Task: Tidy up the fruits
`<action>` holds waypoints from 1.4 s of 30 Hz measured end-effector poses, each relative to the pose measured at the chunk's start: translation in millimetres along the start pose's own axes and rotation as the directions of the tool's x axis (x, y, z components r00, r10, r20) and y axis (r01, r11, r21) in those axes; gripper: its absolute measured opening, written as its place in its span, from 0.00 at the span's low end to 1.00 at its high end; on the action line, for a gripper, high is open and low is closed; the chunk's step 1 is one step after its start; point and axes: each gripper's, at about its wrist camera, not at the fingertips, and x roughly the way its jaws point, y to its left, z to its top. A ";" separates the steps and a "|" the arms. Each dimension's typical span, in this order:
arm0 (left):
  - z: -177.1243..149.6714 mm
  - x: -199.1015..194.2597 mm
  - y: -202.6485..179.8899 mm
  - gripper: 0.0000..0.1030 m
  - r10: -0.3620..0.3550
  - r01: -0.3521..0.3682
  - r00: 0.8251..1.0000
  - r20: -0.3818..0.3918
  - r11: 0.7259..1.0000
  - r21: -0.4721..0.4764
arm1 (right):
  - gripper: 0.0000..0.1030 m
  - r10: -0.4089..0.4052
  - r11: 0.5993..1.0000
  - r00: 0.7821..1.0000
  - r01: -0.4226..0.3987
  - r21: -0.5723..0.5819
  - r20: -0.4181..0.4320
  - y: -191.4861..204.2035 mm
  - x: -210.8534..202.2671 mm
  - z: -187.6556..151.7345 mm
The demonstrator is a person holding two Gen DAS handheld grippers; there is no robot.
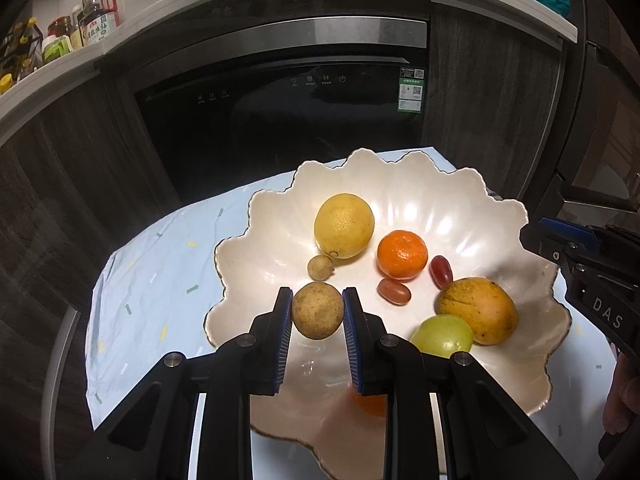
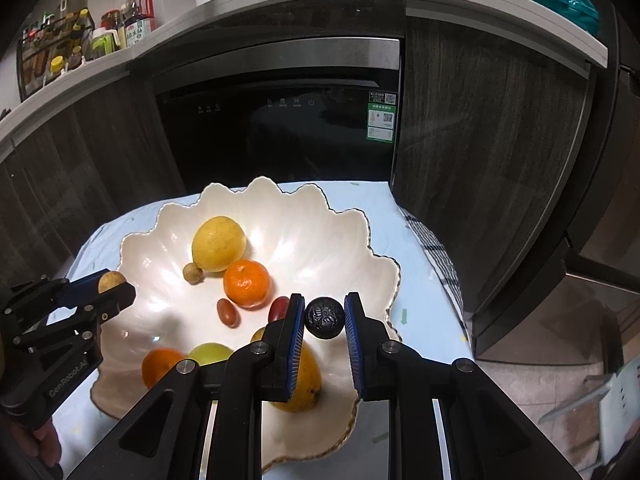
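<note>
Hiding bowl [image 2: 372, 256] (near side): right gripper [image 2: 324, 318].

Black dishwasher [image 1: 280, 120] behind table; bottles [image 2: 80, 36] on counter; checkered cloth [image 2: 436, 256], possibly towel.

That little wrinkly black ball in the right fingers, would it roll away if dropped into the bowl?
Probably. The wrinkled black round fruit looks nearly spherical, and the white scalloped bowl slopes inward and looks glossy, so it would likely roll toward the middle. It looks small and probably light; the fingers grip only its sides.
</note>
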 end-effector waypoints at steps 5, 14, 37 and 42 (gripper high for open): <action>2.6 5.0 -0.5 0.25 0.000 0.000 1.000 -0.003 1.000 0.004 | 0.21 -0.003 1.000 1.000 0.003 -0.006 -0.018 -0.9 6.6 1.9; 4.5 6.1 -1.2 0.43 0.020 -0.020 1.000 -0.005 1.000 0.010 | 0.42 -0.018 1.000 1.000 0.017 -0.019 -0.024 -1.7 8.2 4.4; 7.2 -47.7 5.9 0.65 0.071 -0.070 0.996 0.052 0.997 -0.033 | 0.61 -0.004 1.000 0.998 0.004 -0.007 0.057 6.6 -40.7 7.7; 5.4 -67.8 5.0 0.65 0.080 -0.077 0.994 0.075 0.996 -0.040 | 0.61 0.003 1.000 0.997 -0.003 -0.006 0.083 9.0 -62.1 7.8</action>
